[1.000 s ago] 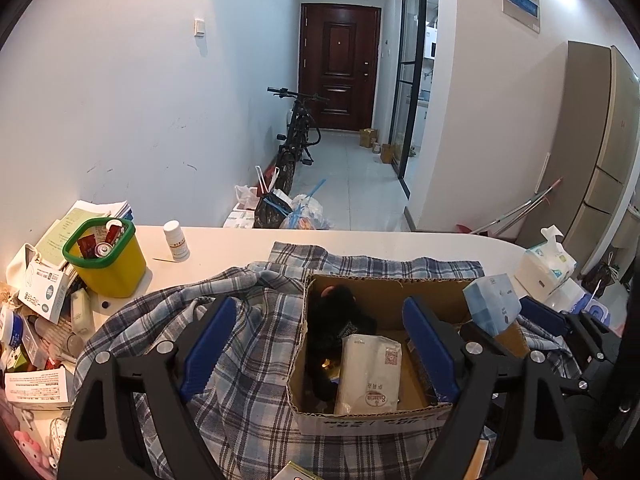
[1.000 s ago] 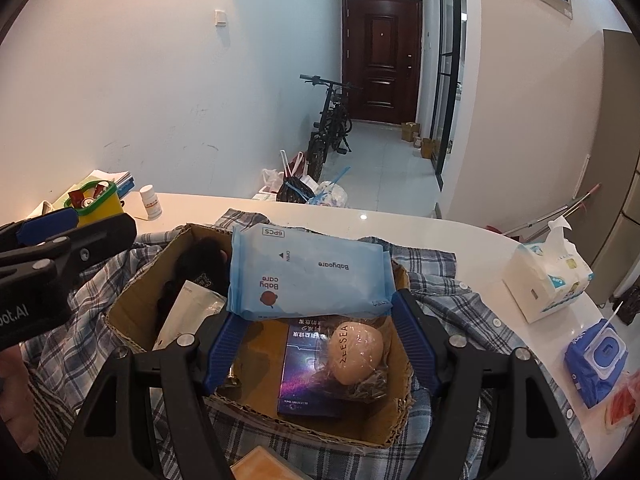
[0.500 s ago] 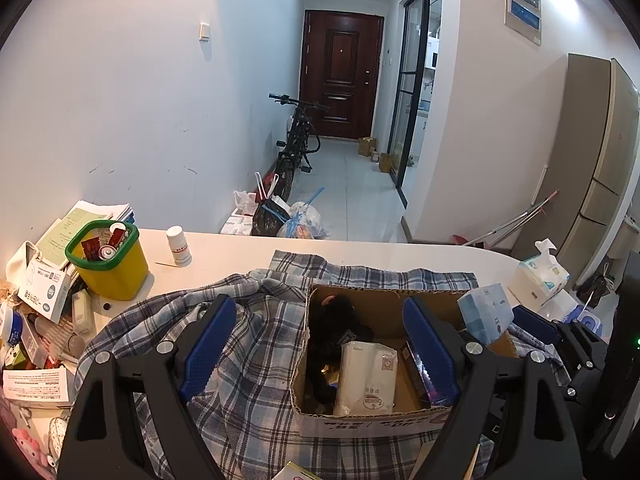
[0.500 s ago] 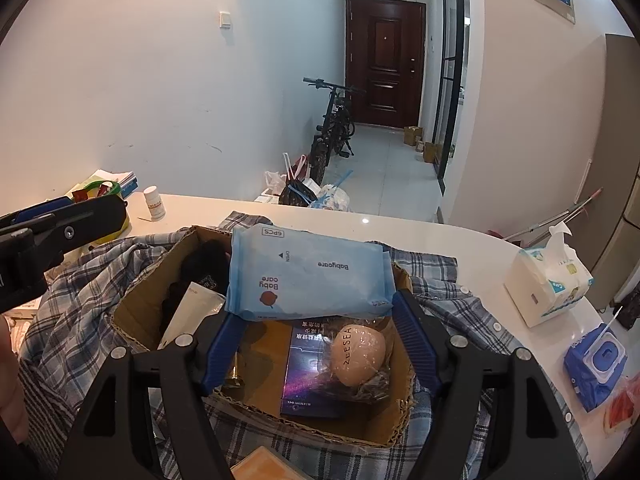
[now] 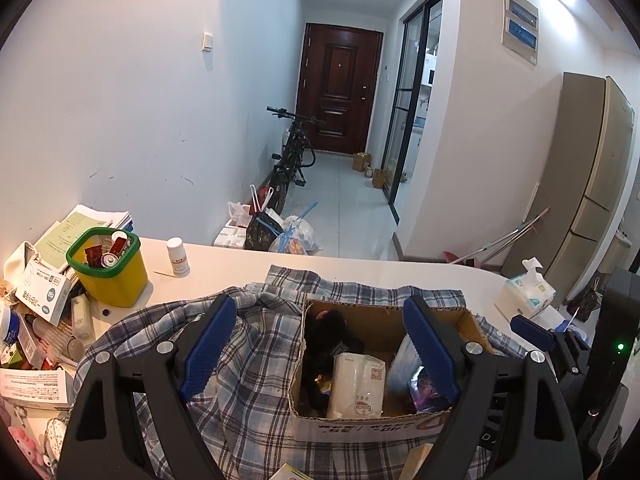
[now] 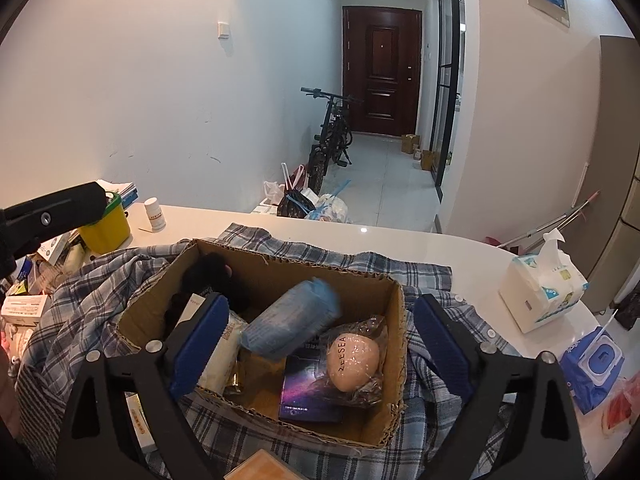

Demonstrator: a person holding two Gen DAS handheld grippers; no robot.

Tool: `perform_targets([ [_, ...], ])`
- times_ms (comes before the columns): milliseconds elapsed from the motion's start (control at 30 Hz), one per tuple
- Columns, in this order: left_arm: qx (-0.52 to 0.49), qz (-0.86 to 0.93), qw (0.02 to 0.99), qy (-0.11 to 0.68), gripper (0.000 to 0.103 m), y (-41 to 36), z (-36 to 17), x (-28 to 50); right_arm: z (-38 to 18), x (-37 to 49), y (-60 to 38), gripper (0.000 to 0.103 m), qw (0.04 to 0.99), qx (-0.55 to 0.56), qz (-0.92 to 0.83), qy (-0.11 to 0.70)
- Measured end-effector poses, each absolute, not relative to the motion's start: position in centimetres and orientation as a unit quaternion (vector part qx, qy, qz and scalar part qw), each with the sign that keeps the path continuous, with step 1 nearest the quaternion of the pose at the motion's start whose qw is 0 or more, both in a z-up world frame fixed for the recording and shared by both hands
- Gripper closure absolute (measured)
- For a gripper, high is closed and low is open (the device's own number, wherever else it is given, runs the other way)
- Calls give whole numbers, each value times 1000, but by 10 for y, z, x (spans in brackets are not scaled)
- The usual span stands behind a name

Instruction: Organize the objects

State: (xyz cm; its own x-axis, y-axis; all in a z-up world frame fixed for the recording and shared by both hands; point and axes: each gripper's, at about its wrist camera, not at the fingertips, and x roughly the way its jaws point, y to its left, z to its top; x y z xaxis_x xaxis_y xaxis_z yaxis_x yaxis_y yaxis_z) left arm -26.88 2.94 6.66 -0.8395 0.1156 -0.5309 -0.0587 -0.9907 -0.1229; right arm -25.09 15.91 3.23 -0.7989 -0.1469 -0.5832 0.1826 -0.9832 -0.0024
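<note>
Both grippers gape with nothing between their pads. The right gripper [image 6: 316, 344], jaws just opened, hangs over the cardboard box [image 6: 276, 264], where the blue wipes pack [image 6: 288, 326] lies tilted beside a beige sponge [image 6: 352, 362]; the left gripper [image 5: 320, 344] hovers over the plaid shirt [image 5: 260, 360].

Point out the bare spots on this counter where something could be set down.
Bare white counter runs behind the plaid shirt to the far edge, from the white pill bottle across to the tissue box. The left end around the yellow bin is crowded with boxes and papers. The cardboard box is nearly full.
</note>
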Motion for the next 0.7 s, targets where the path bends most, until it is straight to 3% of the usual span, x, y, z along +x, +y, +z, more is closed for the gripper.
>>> perform_targets([
  [433, -188, 982, 13, -9, 16, 34, 102, -229, 81, -222, 176, 9, 70, 234, -970, 12],
  [700, -134, 990, 36, -32, 15, 28, 131, -187, 122, -185, 188, 1, 74, 169, -983, -10],
])
